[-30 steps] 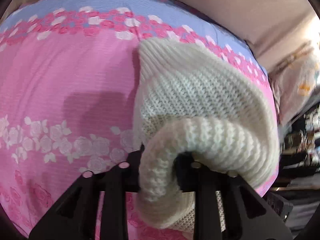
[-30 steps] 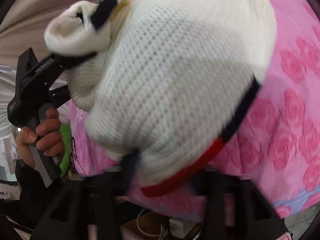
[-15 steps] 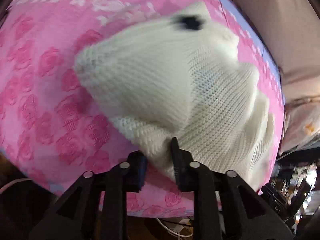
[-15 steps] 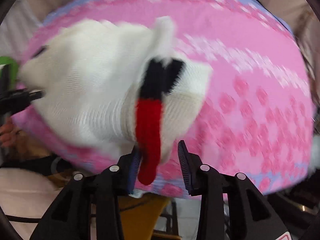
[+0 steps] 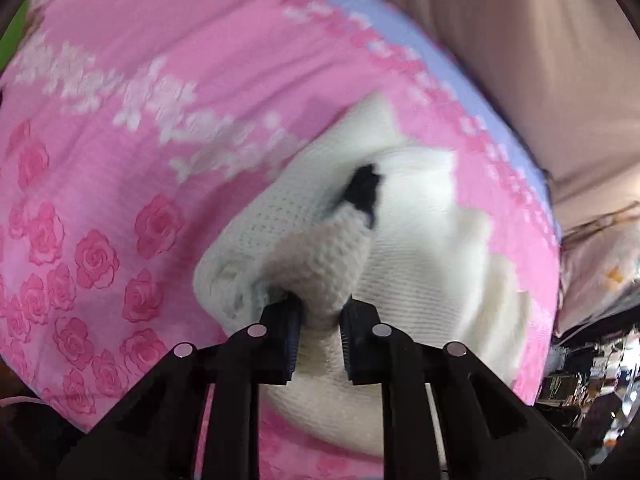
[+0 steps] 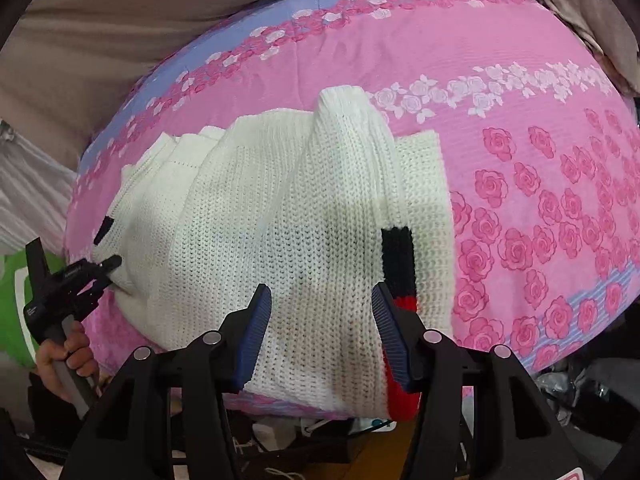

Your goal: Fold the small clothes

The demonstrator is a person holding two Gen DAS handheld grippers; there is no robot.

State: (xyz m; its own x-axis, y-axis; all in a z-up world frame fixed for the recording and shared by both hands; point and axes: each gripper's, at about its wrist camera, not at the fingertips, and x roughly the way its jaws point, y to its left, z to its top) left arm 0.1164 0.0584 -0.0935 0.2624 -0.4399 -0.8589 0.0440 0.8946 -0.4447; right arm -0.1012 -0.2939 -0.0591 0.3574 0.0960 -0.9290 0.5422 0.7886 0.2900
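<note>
The right gripper (image 6: pixel 322 326) hangs spread over the near hem of the white knit sweater (image 6: pixel 280 216), beside its black-and-red stripe (image 6: pixel 398 264), the garment running lengthwise away across the pink floral bedspread (image 6: pixel 540 184), while the left gripper (image 5: pixel 318 334) pinches its far-left edge.

A cream-white knitted sweater (image 6: pixel 288 216) is showing a black-and-red band (image 6: pixel 398 268) near its right edge. The bedsheet (image 6: pixel 520 128) beneath is showing pink with darker pink roses, a white flower row, and a lilac far border.
</note>
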